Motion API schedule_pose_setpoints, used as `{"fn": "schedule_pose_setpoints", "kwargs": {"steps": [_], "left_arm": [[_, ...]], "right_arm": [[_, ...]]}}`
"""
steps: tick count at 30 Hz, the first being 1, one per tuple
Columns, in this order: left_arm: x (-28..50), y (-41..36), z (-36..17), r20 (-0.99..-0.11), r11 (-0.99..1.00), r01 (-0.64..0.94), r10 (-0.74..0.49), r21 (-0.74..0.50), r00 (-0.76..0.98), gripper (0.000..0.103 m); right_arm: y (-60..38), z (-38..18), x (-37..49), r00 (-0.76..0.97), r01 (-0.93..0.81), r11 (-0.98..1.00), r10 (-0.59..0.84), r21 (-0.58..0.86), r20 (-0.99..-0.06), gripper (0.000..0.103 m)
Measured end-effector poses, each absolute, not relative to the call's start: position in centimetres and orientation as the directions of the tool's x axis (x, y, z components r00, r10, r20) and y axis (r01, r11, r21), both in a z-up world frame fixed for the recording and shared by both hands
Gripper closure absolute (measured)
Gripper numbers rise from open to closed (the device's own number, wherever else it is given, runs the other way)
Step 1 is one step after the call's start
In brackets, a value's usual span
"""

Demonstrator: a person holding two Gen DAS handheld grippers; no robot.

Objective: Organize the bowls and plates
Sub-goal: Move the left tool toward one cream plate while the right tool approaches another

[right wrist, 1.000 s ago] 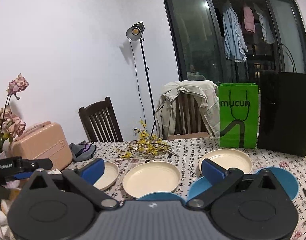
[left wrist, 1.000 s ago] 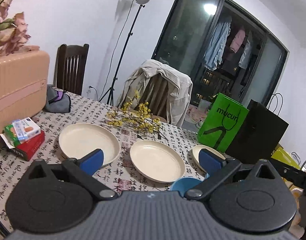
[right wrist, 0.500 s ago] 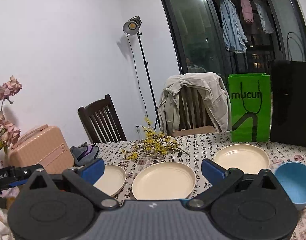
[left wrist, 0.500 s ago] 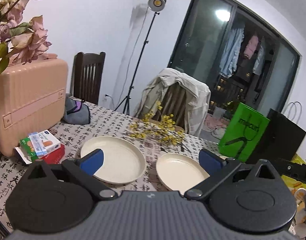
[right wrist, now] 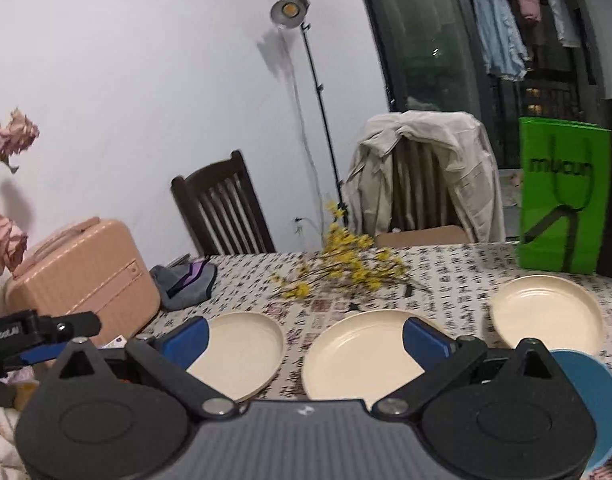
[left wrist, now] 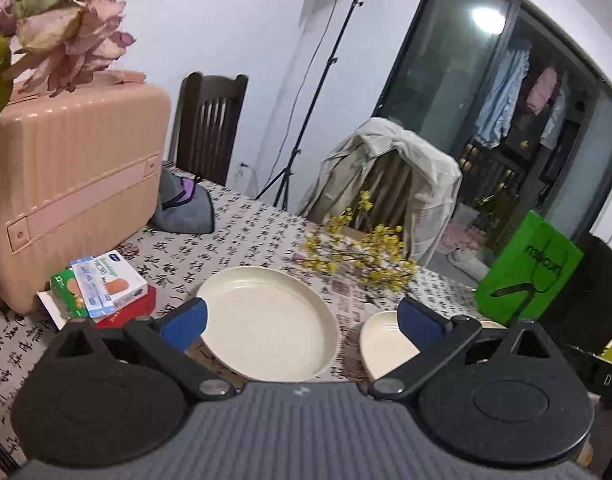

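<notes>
Three cream plates lie in a row on the patterned tablecloth. In the right wrist view they are the left plate, the middle plate and the right plate. A blue bowl sits at the lower right edge. My right gripper is open and empty, above the near edge between the left and middle plates. In the left wrist view my left gripper is open and empty over the left plate; the middle plate shows behind the right finger.
A pink case, small boxes, and a grey pouch stand at the left. Yellow flower sprigs lie behind the plates. A green bag and black bag stand at the back right. Two chairs stand behind the table.
Both grippers have shifted left along the table. The left one now faces the left plate; the blue bowl has slid to the right edge of the right view.
</notes>
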State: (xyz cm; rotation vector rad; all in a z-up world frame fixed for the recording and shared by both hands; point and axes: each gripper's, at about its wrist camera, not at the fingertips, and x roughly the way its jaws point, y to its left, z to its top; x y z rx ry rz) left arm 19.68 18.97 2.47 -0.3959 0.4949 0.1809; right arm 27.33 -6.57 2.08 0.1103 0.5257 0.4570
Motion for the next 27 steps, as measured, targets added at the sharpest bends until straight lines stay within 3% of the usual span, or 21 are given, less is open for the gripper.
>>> {"fn": "schedule_pose_setpoints", "kwargs": {"steps": [12, 27], "left_arm": [[24.7, 21.6, 0.5, -0.557, 0.898, -0.373, 0.191, -0.233, 0.808, 0.0], [30.7, 25.3, -4.2, -0.647, 0.86, -0.434, 0.172, -0.269, 0.742, 0.0]], "right_arm": [[0.0, -0.4, 31.7, 0.723, -0.397, 0.897, 0.437, 0.196, -0.534, 0.0], [5.3, -5.0, 36.7, 0.678, -0.382, 0.91, 0.394, 0.161, -0.621, 0.005]]}}
